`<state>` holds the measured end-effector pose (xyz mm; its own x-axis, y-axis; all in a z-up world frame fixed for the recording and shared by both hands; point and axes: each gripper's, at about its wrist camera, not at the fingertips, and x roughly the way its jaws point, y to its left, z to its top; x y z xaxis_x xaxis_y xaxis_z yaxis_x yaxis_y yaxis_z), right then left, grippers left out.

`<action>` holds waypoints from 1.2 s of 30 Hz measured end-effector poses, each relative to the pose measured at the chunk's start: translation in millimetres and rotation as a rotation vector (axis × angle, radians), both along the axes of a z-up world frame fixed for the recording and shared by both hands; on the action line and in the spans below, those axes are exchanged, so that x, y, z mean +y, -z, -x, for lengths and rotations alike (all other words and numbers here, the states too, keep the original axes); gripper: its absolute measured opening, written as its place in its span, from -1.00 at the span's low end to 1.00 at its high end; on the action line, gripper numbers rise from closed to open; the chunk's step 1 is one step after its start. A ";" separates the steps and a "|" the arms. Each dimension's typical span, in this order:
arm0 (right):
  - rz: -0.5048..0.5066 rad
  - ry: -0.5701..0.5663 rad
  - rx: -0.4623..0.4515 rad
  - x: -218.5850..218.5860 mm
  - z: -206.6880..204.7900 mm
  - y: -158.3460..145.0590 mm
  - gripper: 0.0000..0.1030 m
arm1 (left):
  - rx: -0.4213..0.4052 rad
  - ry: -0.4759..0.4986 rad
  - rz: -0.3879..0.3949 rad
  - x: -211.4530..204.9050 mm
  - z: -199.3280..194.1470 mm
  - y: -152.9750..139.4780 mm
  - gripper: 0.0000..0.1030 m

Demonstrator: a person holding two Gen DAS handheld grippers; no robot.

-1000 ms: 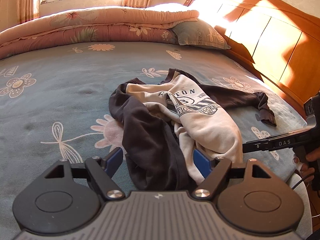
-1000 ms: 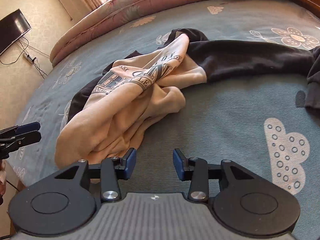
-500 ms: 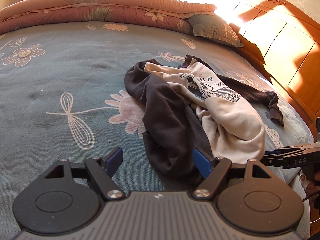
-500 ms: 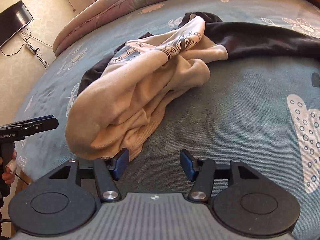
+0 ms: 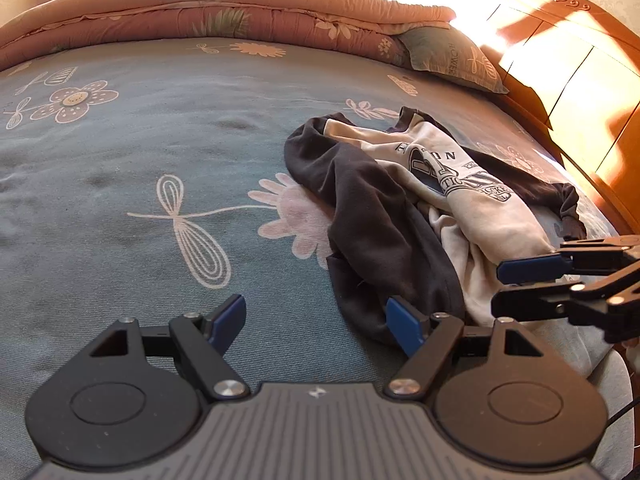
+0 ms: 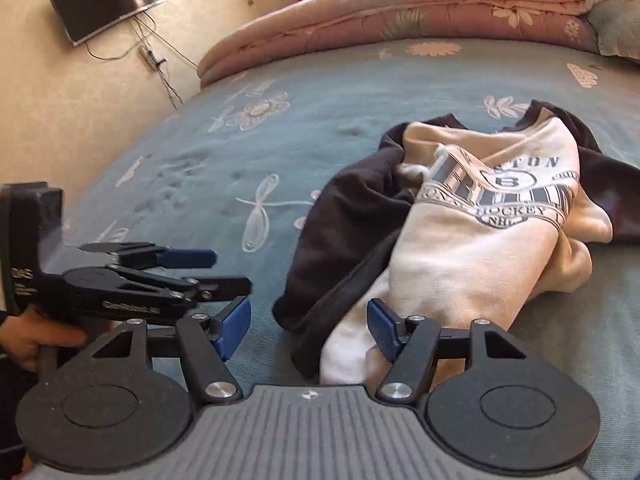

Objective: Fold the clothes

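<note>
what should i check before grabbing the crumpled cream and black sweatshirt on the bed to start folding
1. Left gripper open: ok, nothing between the blue pads.
2. Right gripper ready: ok, jaws are opening, with the hem of the cream and black printed sweatshirt lying between them, not pinched.
3. Sweatshirt spread flat: not ok, it lies bunched, the near black sleeve draped over the body.
4. Far black sleeve reachable: cannot tell, it trails toward the wooden headboard.
5. Room to lay it out: ok, the blue flowered bedspread is bare to the sweatshirt's left.
6. Grippers apart: ok, close but not touching.
</note>
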<state>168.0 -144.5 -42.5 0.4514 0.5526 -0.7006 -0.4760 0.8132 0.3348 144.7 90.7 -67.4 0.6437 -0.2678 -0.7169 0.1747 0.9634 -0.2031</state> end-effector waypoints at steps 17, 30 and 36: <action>0.132 0.288 0.039 -102.6 3.1 39.2 0.32 | 0.036 0.232 -0.058 -84.7 -12.9 32.3 0.53; 0.087 0.285 0.062 -104.9 0.8 46.1 0.37 | -0.119 0.234 -0.155 -120.3 -29.9 61.3 0.99; 0.082 0.277 0.064 -103.6 2.5 46.8 0.41 | -0.068 0.244 -0.188 -119.8 -32.2 51.8 0.99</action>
